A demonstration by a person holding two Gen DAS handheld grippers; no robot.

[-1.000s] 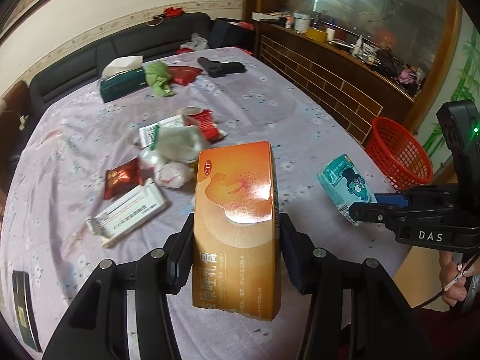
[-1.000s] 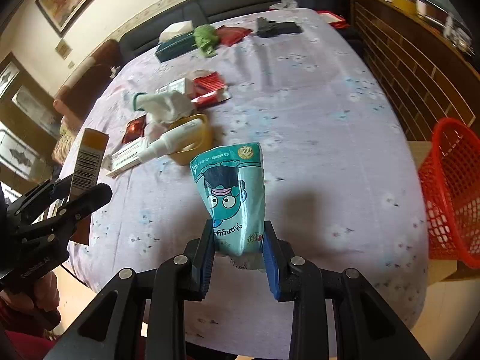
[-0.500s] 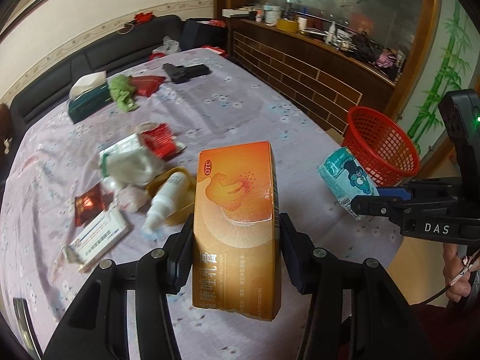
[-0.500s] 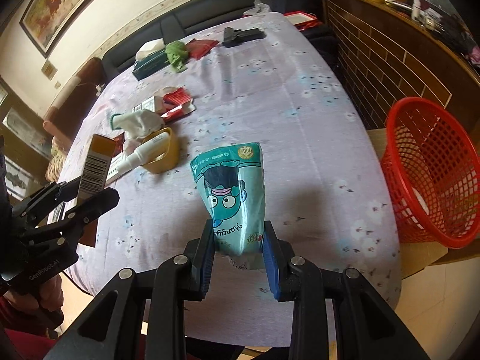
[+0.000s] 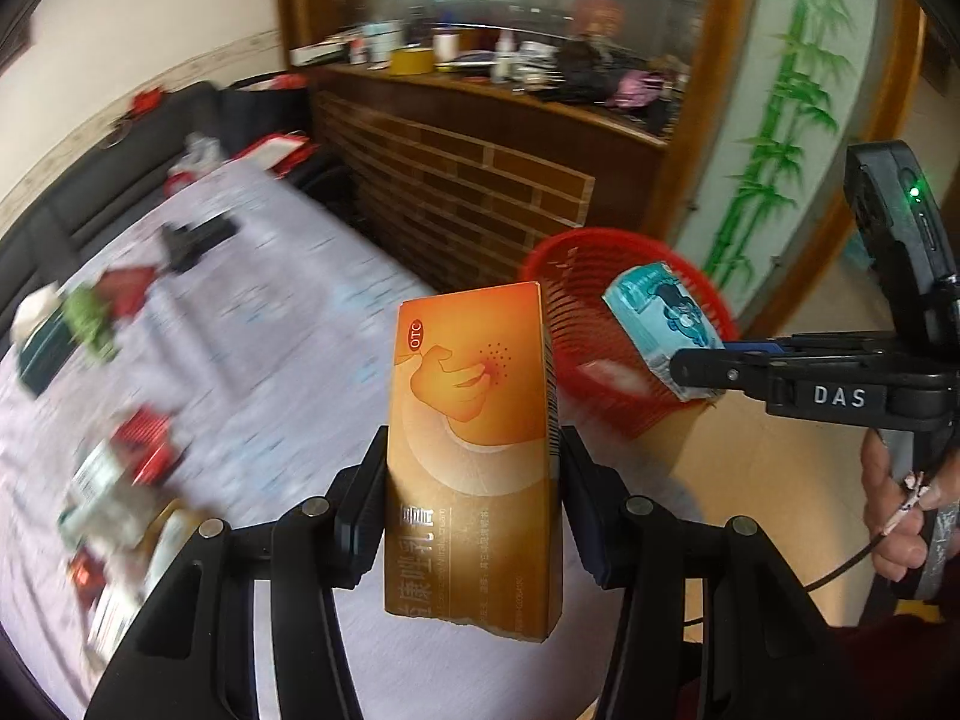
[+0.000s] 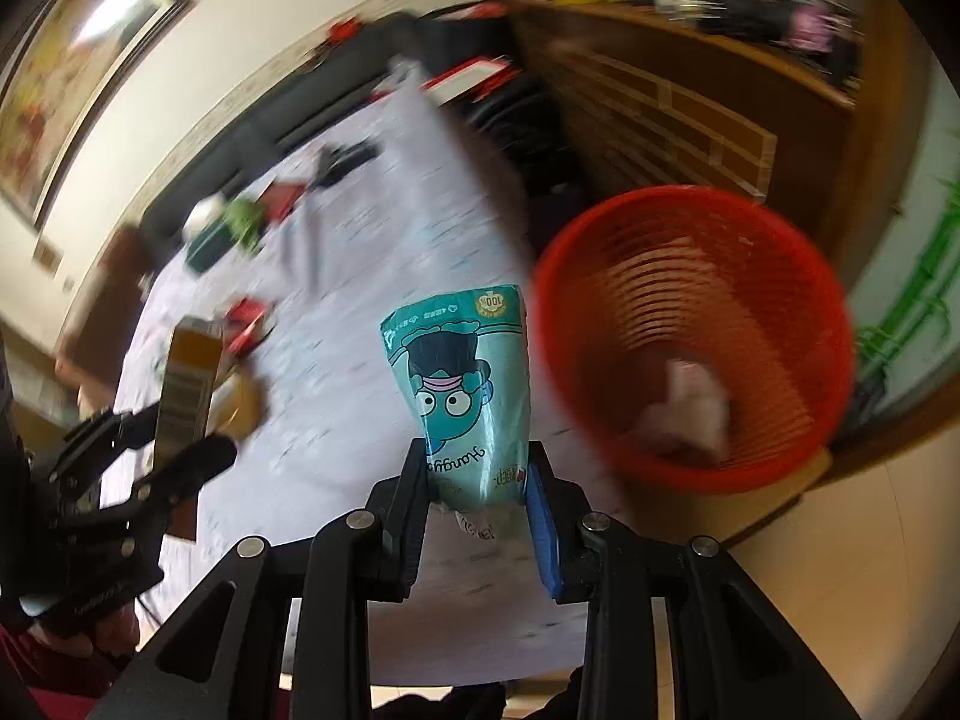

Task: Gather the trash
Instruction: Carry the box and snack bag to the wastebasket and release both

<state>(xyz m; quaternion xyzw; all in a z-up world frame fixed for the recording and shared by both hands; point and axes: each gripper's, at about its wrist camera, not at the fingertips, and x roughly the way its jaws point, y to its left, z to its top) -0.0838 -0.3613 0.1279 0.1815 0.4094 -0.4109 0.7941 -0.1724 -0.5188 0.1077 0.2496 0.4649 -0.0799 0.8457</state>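
Orange medicine box [image 5: 474,450] is clenched upright by the left gripper [image 5: 474,516], teal snack packet [image 6: 468,384] by the right gripper [image 6: 474,492], both carried beside the red basket [image 6: 780,276] for dropping in, judging by its nearness.

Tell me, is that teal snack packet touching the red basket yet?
Apart. In the right wrist view the teal snack packet sits clamped in the right gripper, with a strip of tablecloth visible between it and the red basket rim.
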